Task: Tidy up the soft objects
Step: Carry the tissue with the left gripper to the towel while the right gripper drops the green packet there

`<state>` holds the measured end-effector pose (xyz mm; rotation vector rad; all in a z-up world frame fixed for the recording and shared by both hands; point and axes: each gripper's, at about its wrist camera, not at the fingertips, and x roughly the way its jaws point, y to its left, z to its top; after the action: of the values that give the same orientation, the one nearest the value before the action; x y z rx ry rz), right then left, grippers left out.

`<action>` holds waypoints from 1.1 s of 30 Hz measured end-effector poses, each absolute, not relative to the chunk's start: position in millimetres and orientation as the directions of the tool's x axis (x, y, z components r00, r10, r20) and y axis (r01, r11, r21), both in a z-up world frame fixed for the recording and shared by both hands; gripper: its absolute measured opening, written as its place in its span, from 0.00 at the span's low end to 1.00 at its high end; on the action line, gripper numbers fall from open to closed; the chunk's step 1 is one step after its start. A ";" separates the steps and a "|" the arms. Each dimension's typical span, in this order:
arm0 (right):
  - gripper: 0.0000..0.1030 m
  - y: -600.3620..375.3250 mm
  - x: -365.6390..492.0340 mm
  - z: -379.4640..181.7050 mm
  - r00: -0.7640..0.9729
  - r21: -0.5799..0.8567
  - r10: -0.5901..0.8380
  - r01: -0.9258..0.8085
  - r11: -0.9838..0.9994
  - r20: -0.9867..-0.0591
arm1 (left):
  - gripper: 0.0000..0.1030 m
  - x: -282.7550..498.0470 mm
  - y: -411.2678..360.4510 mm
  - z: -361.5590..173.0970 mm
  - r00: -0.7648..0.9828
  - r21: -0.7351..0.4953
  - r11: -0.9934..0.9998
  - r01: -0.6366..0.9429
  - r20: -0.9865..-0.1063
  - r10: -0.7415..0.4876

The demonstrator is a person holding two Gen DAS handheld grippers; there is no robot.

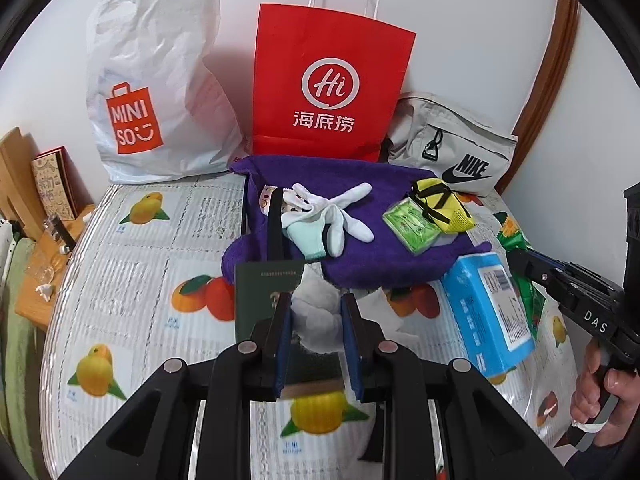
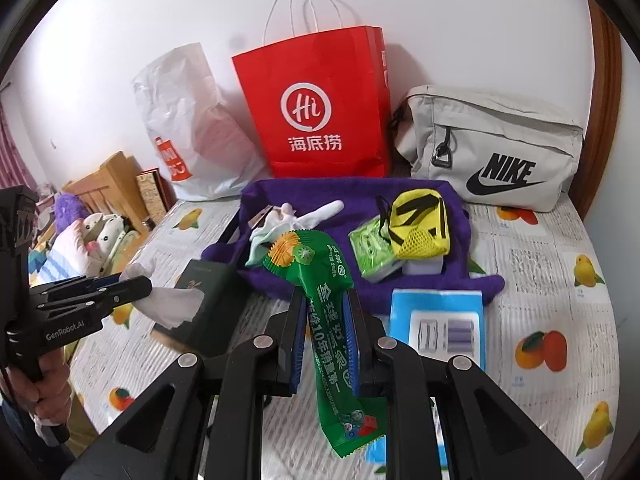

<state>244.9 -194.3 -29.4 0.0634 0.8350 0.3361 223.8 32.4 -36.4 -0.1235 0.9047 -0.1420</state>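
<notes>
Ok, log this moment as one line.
left gripper: shut on white tissue | right gripper: shut on green snack packet | white glove: on purple towel | red bag: upright

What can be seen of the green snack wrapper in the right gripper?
The green wrapper is a long, glossy plastic packet with white Chinese print, a kiwi and orange picture near its serrated top and dice near the bottom. It hangs roughly upright, slightly twisted, clamped mid-length by the right gripper, above the table and touching nothing else.
</notes>
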 end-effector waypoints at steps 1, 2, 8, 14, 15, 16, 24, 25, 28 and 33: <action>0.17 -193.3 249.3 -30.6 0.619 0.190 0.318 -0.265 0.945 -0.718 | 0.22 228.3 32.7 -37.7 0.608 -0.168 0.983 0.070 -0.774 -0.175; 0.17 -192.2 253.5 -32.0 0.616 0.190 0.317 -0.264 0.945 -0.721 | 0.22 231.0 32.8 -38.6 0.608 -0.168 0.983 0.069 -0.775 -0.175; 0.17 -181.8 279.9 -37.9 0.612 0.172 0.300 -0.260 0.950 -0.732 | 0.22 255.8 35.9 -45.9 0.602 -0.178 0.982 0.060 -0.778 -0.178; 0.17 -172.5 308.2 -43.3 0.605 0.168 0.302 -0.269 0.948 -0.737 | 0.22 279.4 40.9 -51.5 0.598 -0.182 0.982 0.048 -0.783 -0.174; 0.17 -172.4 312.5 -44.0 0.606 0.168 0.302 -0.269 0.949 -0.736 | 0.22 284.1 42.0 -52.9 0.596 -0.181 0.982 0.044 -0.785 -0.171; 0.17 -173.1 317.4 -45.0 0.606 0.169 0.302 -0.267 0.949 -0.736 | 0.22 287.0 42.6 -53.8 0.595 -0.181 0.983 0.041 -0.786 -0.170; 0.17 -179.7 354.2 -57.9 0.569 0.253 0.346 -0.239 0.938 -0.746 | 0.22 312.6 46.1 -64.2 0.588 -0.190 0.981 0.036 -0.790 -0.174; 0.17 -178.1 357.7 -59.4 0.563 0.261 0.351 -0.237 0.936 -0.748 | 0.22 316.0 46.9 -66.4 0.587 -0.194 0.980 0.034 -0.790 -0.177; 0.17 -172.4 369.9 -66.2 0.547 0.276 0.357 -0.228 0.934 -0.757 | 0.22 324.1 49.1 -71.7 0.581 -0.204 0.978 0.030 -0.793 -0.183; 0.17 -165.5 385.0 -75.3 0.550 0.270 0.334 -0.196 0.943 -0.766 | 0.22 333.7 53.4 -77.5 0.577 -0.222 0.975 0.028 -0.792 -0.196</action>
<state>385.0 -165.5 -75.3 0.1593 0.9381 0.3151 333.7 53.4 -77.5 -0.1932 0.9477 -0.1320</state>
